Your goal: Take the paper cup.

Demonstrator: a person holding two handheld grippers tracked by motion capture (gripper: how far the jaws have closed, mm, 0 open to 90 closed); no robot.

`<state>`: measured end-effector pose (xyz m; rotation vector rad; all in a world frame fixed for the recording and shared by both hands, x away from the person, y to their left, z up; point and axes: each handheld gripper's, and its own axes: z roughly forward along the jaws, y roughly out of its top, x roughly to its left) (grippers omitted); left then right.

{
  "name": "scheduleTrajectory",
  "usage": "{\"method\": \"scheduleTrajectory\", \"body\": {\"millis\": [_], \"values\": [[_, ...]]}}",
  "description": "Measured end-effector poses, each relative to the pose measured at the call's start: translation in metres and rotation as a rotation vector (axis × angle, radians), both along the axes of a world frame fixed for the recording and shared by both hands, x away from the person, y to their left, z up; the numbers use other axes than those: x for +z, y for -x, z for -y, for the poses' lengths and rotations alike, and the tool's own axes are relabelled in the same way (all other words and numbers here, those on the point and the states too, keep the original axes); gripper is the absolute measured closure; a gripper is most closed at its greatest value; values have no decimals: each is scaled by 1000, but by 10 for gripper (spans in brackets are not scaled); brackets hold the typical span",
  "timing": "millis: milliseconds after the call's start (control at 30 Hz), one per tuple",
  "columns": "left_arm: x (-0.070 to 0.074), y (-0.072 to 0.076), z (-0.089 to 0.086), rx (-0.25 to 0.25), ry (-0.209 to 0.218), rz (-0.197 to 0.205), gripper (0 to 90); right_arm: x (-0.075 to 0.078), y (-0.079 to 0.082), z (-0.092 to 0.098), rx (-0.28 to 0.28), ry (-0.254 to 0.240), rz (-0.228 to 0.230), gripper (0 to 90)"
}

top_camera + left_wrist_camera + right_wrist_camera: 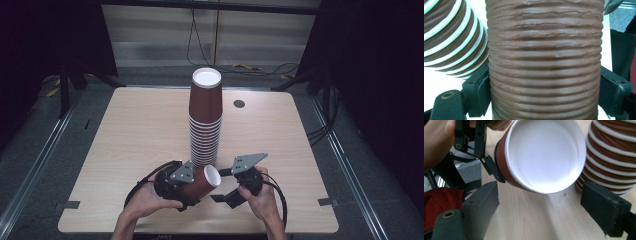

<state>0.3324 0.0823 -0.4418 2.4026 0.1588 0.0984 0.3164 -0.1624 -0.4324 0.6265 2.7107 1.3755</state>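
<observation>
Plainly we have a light, crushable ribbed paper cup (200, 183) clenched mid-wall in the left tool (192, 186) — gently — while the right tool (224, 191) at its three o'clock gapes empty.

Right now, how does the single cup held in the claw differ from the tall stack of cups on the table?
The single cup lies on its side, white end toward the right claw; the stack stands upright on the table, white bottom on top. The single cup is clamped in the left claw; the stack stands free. The single cup is one piece; the stack shows many white rims. Both are ribbed brown paper.
</observation>
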Motion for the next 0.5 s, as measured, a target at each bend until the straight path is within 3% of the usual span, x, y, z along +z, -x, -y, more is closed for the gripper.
{"method": "scheduleTrajectory", "body": {"millis": [167,333,433,500], "values": [[3,0,1,-12,-19,-10,148,1,-1,-2,5,24,11,171],[5,-1,4,-19,-67,0,148,1,-2,-4,27,34,4,171],[4,-2,6,-22,-65,-11,148,2,-2,-5,48,37,-8,170],[4,-4,7,-24,-94,-13,148,1,-3,-7,58,55,-27,172]]}}
